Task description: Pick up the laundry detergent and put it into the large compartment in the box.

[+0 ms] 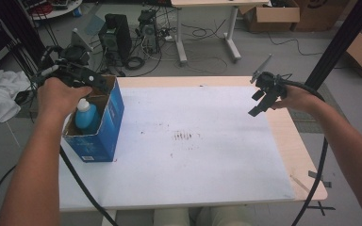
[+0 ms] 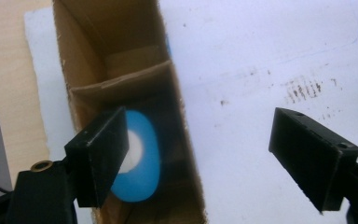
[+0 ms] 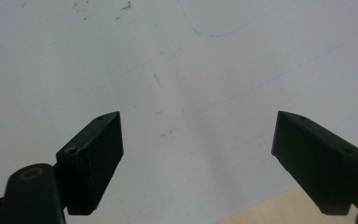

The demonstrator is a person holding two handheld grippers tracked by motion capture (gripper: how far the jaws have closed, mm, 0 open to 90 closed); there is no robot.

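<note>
A blue cardboard box (image 1: 104, 123) with an open top stands at the left of the white sheet (image 1: 193, 141). Inside it stands a blue bottle (image 1: 86, 115) with a white cap. My left gripper (image 1: 94, 81) hovers above the box's far end, open and holding nothing. In the left gripper view the bottle (image 2: 144, 158) shows from above inside the box (image 2: 116, 56), partly behind one jaw, and my left gripper (image 2: 209, 163) is wide open. My right gripper (image 1: 263, 99) is held over the sheet's right edge, open and empty; in the right gripper view my right gripper (image 3: 198, 163) has bare sheet between its jaws.
The white sheet carries dark smudges (image 1: 184, 136) near its middle. The wooden table (image 1: 292, 141) shows bare at the right and back edges. On the floor behind are a computer tower (image 1: 115, 35), cables, cardboard boxes (image 1: 273, 14), and white cloth (image 1: 0, 94) at the left.
</note>
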